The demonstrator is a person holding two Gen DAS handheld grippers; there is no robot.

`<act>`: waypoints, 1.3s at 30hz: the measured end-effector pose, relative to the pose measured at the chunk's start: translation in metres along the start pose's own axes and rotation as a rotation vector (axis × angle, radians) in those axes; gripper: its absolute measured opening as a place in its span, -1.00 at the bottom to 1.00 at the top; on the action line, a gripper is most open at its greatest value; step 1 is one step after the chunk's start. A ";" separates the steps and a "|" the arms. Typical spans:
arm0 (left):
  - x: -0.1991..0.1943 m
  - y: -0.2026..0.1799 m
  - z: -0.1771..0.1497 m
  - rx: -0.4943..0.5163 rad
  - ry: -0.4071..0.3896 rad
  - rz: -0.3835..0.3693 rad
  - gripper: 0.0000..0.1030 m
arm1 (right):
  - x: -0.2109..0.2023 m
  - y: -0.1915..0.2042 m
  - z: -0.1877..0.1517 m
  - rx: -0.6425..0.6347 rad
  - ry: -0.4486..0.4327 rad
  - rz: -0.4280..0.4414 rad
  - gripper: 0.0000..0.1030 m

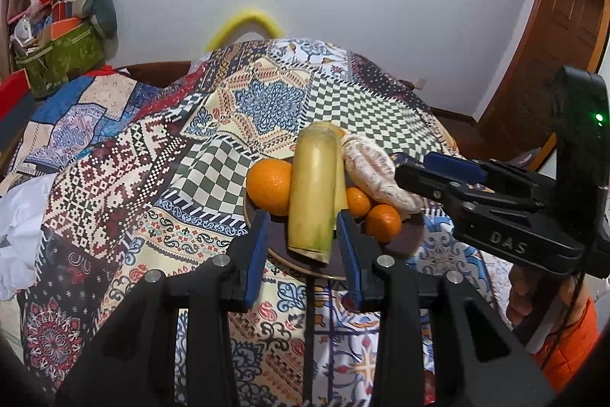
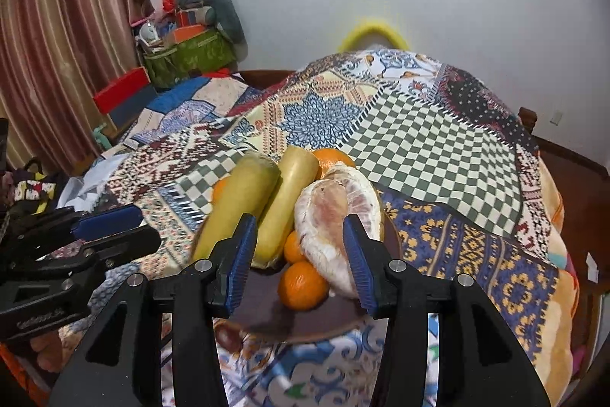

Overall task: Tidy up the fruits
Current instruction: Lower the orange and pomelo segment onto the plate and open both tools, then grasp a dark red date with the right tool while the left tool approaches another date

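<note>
- We hold the left gripper (image 1: 301, 235) low over the near edge of a dark round plate (image 1: 406, 241), its blue-padded fingers (image 1: 257, 250) spread on either side of a long yellow-green fruit (image 1: 314, 189); we cannot tell whether the pads touch it.
- That fruit lies lengthwise across the plate, with a second one like it (image 2: 288, 205) just beside it in the right wrist view.
- A large orange (image 1: 268, 186) sits to its left, touching it.
- A peeled pomelo piece (image 2: 335, 220) leans on the plate's right side, and two small tangerines (image 2: 303, 285) sit at its foot.
- We keep the right gripper (image 2: 299, 254) spread wide, near the pomelo and tangerines, gripping nothing.
- The plate rests on a patchwork cloth (image 1: 213, 124) covering the table.
</note>
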State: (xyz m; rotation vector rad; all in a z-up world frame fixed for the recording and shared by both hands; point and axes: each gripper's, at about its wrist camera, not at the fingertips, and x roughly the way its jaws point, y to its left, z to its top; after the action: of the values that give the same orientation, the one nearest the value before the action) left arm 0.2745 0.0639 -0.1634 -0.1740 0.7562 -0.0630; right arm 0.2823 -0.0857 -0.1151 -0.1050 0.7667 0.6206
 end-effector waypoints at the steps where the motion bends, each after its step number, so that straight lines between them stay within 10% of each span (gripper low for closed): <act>1: -0.005 -0.002 0.000 0.002 -0.006 -0.001 -0.32 | -0.005 0.001 0.000 0.001 -0.007 0.000 -0.16; 25: -0.124 -0.043 -0.034 0.051 -0.111 0.012 -0.11 | -0.123 0.042 -0.043 -0.022 -0.121 -0.028 -0.08; 39: -0.117 -0.038 -0.074 0.044 -0.026 0.044 0.15 | -0.095 0.054 -0.096 -0.053 0.026 -0.020 -0.01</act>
State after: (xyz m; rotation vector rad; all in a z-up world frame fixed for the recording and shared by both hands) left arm 0.1387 0.0302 -0.1296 -0.1158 0.7317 -0.0355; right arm 0.1402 -0.1171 -0.1129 -0.1697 0.7730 0.6216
